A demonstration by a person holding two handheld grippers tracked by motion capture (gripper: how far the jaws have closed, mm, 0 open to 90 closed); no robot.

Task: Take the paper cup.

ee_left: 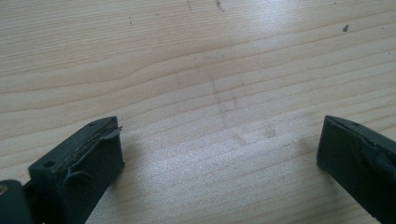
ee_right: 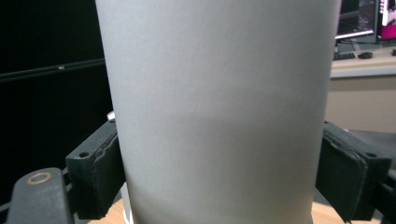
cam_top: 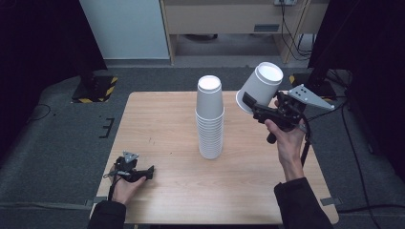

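A white paper cup (cam_top: 260, 86) is clamped upside down by the right gripper (cam_top: 253, 106), tilted beside the cup stack (cam_top: 209, 117), presumably for stacking; the left gripper (cam_top: 143, 172) is rested agape on the table (cam_top: 162, 124).

Light falls from overhead onto the wooden surface (cam_top: 167, 133), which is bright while the room's left and right sides sink into near black. In the left gripper view a soft glare patch sits on the grain. In the right gripper view a shadow band crosses the white cup (ee_right: 219, 107), and the far background is slightly blurred.
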